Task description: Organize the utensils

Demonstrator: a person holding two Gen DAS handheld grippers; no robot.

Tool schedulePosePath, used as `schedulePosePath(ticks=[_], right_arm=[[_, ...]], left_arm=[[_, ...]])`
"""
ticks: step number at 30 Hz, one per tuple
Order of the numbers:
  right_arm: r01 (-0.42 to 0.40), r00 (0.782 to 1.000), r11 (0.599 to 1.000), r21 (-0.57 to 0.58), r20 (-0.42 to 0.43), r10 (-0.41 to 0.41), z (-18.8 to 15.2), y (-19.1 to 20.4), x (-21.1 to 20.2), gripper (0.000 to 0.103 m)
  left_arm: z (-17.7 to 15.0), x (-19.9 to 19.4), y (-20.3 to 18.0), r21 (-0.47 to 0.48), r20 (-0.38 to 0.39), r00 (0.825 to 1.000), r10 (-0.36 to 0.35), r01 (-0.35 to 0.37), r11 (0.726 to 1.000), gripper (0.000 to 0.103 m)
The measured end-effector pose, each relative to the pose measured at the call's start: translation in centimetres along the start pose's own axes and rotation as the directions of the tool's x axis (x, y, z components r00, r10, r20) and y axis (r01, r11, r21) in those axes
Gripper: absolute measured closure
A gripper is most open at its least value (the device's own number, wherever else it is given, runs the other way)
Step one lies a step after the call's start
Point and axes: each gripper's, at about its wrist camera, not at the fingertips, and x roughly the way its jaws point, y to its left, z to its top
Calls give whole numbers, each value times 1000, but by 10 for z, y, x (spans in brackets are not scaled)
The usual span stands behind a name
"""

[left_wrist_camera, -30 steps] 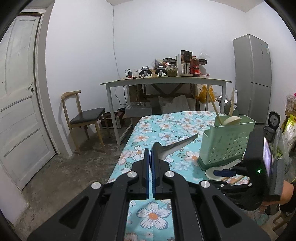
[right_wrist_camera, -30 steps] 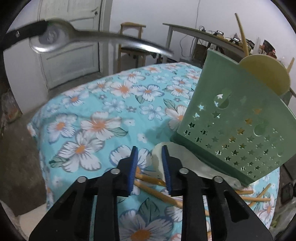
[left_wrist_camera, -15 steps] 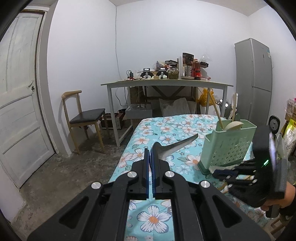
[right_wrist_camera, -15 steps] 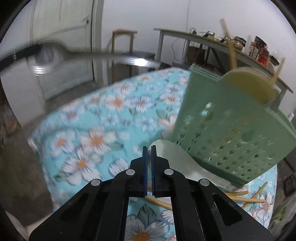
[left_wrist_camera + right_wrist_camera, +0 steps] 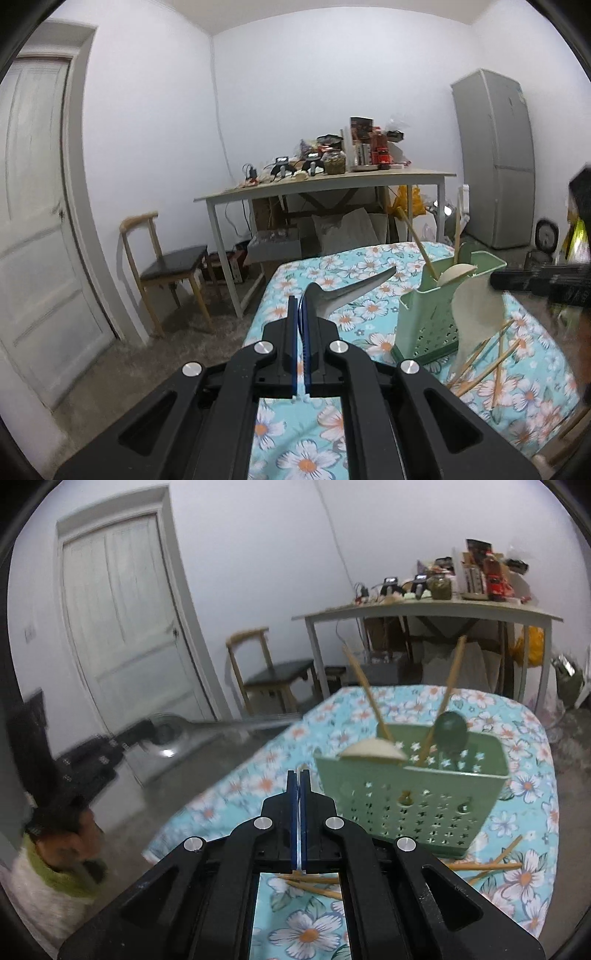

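Lifted clear of the floral tablecloth (image 5: pixel 306 938), the right gripper (image 5: pixel 299 775) has clamped a cream spoon (image 5: pixel 478 314), bowl hanging beside the green utensil basket (image 5: pixel 413 797). Left gripper (image 5: pixel 302 301) is clamped on a metal spoon (image 5: pixel 354 290), handle pointing ahead-right. Chopsticks (image 5: pixel 484 360) lie below.

place: we take it for a home room | signs: we see a tall refrigerator (image 5: pixel 495 158), a wooden chair (image 5: pixel 166 266) by a panelled door (image 5: pixel 33 229), a cluttered side table (image 5: pixel 325 181) | surface: floral tablecloth (image 5: pixel 306 454)
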Motion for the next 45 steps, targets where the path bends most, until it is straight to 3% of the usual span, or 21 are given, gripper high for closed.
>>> schedulePosePath(ticks=[7, 12, 22, 28, 32, 34, 38, 41, 43, 45], right_arm=[[4, 998, 999, 36, 64, -6, 6, -13, -25, 103], [6, 996, 998, 56, 92, -11, 5, -26, -40, 103], [-3, 992, 994, 112, 123, -11, 1, -46, -50, 103], [-7, 990, 992, 127, 140, -11, 1, -56, -52, 103], [-5, 989, 990, 139, 145, -15, 1, -62, -50, 103], [-5, 990, 989, 149, 142, -16, 0, -66, -49, 103], [-6, 990, 986, 164, 141, -17, -1, -71, -48, 103], [-2, 990, 985, 172, 138, -22, -1, -75, -46, 103], [-1, 990, 984, 178, 136, -24, -1, -77, -46, 103], [-4, 991, 983, 184, 136, -21, -1, -78, -46, 103]], left_arm=[[16, 10, -31, 178, 12, 1000, 22, -24, 984, 102], [21, 23, -50, 285, -11, 999, 41, -37, 958, 101], [25, 45, -75, 457, -40, 996, 82, -54, 888, 101], [30, 58, -94, 563, -59, 995, 87, -39, 826, 101], [34, 73, -104, 593, -96, 992, 77, -5, 805, 101], [38, 80, -108, 586, -114, 992, 58, 20, 810, 101], [45, 96, -111, 526, -172, 985, -1, 93, 846, 100], [54, 106, -103, 402, -215, 972, -98, 180, 898, 99], [64, 111, -92, 268, -235, 949, -211, 272, 924, 99], [70, 116, -82, 141, -237, 924, -300, 338, 931, 94]])
